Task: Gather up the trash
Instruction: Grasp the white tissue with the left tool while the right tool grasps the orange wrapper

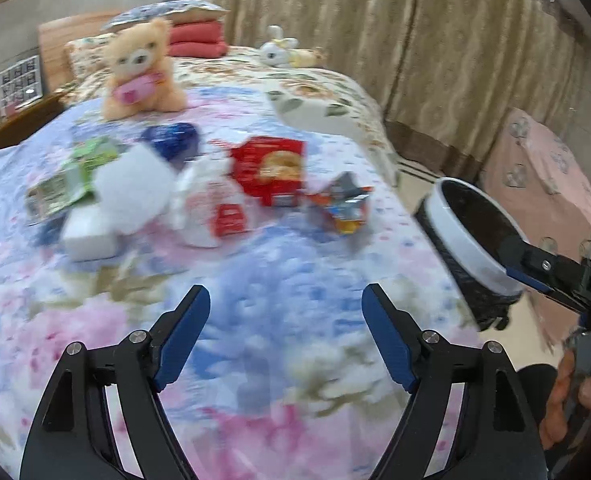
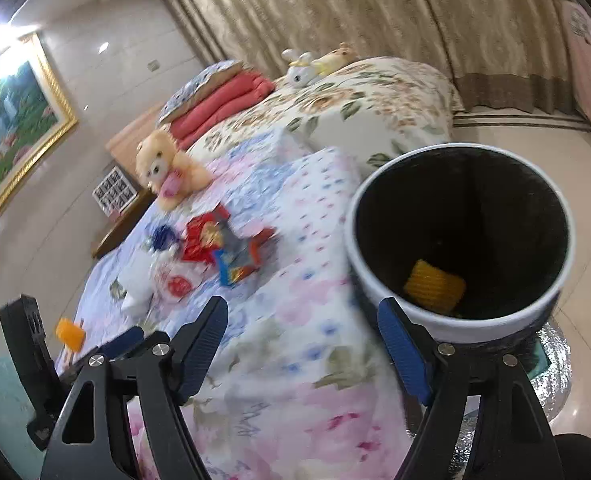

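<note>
Covering most of both views: bed (image 1: 255, 320) with a flowered quilt, carrying the remaining litter in a loose cluster near its middle

Standing just beside the bed edge on the floor: bin (image 2: 461, 240), black inside with a white rim, already holding one yellow wrapper (image 2: 435, 286); judging progress as early, one piece in, most still lying out

Waiting on the quilt: red box (image 1: 269, 170), white foam block (image 1: 89, 232), white bag (image 1: 203, 208), green packet (image 1: 67, 176), foil wrapper (image 1: 345, 206), blue heart-shaped item (image 1: 173, 140); blurring too much to count more

Sitting behind the litter, not trash by appearance: teddy bear (image 1: 141, 68), white rabbit toy (image 1: 277, 48), folded red blanket (image 1: 195, 42)

Hovering over bare quilt: left gripper (image 1: 285, 336), fingers wide, gripping nothing

Hanging next to the bin rim: right gripper (image 2: 303, 344), fingers wide, gripping nothing; one fingertip overlapping the rim in view, contact impossible to confirm

Obstructing the reach to the litter: nothing, toys staying well clear
</note>
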A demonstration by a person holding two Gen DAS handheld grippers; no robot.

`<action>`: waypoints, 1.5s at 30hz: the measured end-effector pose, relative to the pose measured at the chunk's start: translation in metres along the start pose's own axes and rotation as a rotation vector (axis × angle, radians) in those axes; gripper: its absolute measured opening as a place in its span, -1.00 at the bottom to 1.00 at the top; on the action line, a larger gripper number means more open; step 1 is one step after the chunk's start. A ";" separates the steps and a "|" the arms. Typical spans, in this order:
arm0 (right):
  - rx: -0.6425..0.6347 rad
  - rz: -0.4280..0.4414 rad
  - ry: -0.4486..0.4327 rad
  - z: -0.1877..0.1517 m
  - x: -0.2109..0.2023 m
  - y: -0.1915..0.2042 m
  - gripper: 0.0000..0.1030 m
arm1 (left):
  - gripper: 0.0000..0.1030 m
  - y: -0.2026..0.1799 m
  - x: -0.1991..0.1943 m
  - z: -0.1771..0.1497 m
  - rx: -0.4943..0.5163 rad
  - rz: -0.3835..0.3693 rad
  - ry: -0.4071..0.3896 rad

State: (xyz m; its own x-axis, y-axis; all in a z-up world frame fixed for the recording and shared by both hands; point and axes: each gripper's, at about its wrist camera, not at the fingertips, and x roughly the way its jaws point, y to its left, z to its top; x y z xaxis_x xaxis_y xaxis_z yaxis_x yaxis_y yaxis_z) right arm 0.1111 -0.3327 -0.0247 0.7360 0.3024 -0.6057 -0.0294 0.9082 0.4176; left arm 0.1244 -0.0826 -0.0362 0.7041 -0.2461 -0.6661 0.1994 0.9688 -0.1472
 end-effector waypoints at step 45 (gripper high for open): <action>-0.057 -0.002 0.062 0.027 0.115 0.042 -0.44 | -0.52 0.047 0.061 0.034 -0.116 -0.085 0.047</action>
State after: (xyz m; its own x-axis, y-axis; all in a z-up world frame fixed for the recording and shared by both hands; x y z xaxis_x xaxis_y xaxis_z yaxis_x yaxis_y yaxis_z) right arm 0.2130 -0.2673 -0.0584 0.6928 0.3164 -0.6480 -0.0675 0.9231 0.3785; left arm 0.1993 -0.0533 -0.0589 0.6549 -0.3287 -0.6805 0.1753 0.9420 -0.2864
